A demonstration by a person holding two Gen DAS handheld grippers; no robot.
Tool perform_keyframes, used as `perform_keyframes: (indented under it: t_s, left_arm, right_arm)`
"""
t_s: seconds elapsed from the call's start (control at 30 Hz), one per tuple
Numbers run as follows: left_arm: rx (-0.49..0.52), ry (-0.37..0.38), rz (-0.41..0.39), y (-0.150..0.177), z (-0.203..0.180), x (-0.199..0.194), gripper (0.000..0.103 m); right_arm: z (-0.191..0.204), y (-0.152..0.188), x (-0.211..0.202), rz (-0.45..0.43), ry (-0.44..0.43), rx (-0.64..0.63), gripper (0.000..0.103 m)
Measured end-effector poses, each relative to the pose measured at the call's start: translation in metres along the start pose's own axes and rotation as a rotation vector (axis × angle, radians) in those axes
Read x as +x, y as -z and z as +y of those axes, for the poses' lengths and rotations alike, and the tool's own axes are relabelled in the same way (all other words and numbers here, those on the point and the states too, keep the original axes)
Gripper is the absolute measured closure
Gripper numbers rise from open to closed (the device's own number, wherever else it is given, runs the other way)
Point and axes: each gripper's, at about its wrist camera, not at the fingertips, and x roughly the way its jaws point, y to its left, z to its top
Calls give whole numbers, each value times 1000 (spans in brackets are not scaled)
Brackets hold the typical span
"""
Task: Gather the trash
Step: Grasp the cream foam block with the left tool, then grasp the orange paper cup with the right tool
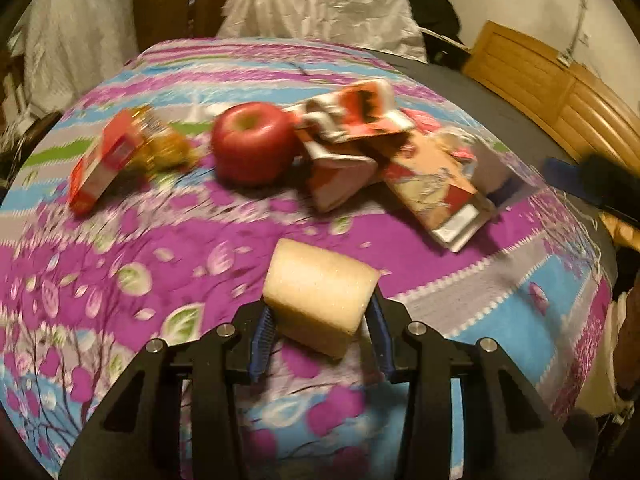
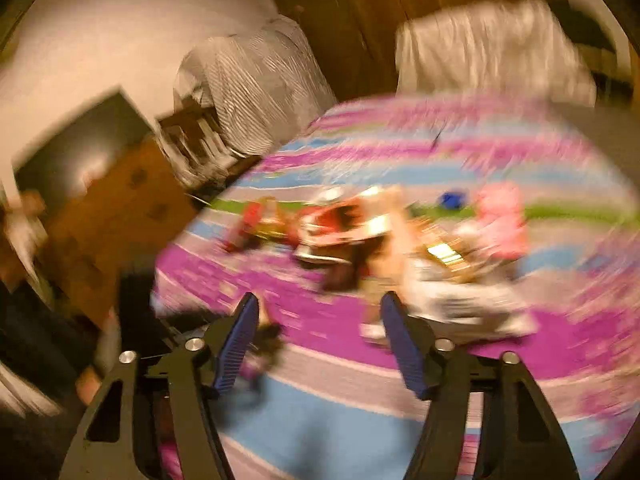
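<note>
My left gripper (image 1: 318,312) is shut on a pale foam block (image 1: 320,294) and holds it above the purple floral cloth (image 1: 120,248). Beyond it lie a red apple (image 1: 253,142), a small red box (image 1: 105,162) with a gold wrapper (image 1: 168,144), torn red-and-white cartons (image 1: 348,120) and a flattened tan carton (image 1: 438,184). My right gripper (image 2: 320,312) is open and empty above the cloth (image 2: 520,340). The right wrist view is badly blurred; the trash pile (image 2: 360,232) and something pink (image 2: 502,220) lie ahead of it.
A chair draped in white plastic (image 1: 320,4) stands behind the table. A wooden cabinet (image 1: 560,92) is at the right. My right gripper's blue tip (image 1: 568,176) shows at the table's right edge. A covered chair (image 2: 252,80) and brown cabinet (image 2: 108,208) stand left.
</note>
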Motion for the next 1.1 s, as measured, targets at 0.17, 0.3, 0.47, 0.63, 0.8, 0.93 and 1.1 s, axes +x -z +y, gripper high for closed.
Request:
perform_keyframes:
  t_s: [0.17, 0.3, 0.47, 0.63, 0.8, 0.93, 1.1]
  left_arm:
    - [-50, 23, -8, 2, 13, 0, 63]
    - [-61, 37, -8, 3, 15, 0, 63]
    - [-74, 53, -13, 5, 20, 0, 63]
    - [-71, 53, -6, 6, 20, 1, 63]
    - [-80, 61, -7, 5, 20, 2, 63]
    - [-89, 66, -5, 4, 20, 3, 62]
    - [-89, 63, -8, 4, 19, 3, 62]
  right_arm:
    - [-9, -24, 56, 8, -84, 267, 51]
    - [-28, -33, 82, -16, -55, 460, 51]
    - [-42, -32, 102, -48, -76, 603, 51]
    - [-51, -27, 120, -73, -62, 662, 51]
    - [-55, -26, 129, -133, -76, 646, 50]
    - [-55, -28, 134, -171, -122, 612, 51]
    - [-59, -35, 145, -178, -192, 614, 59]
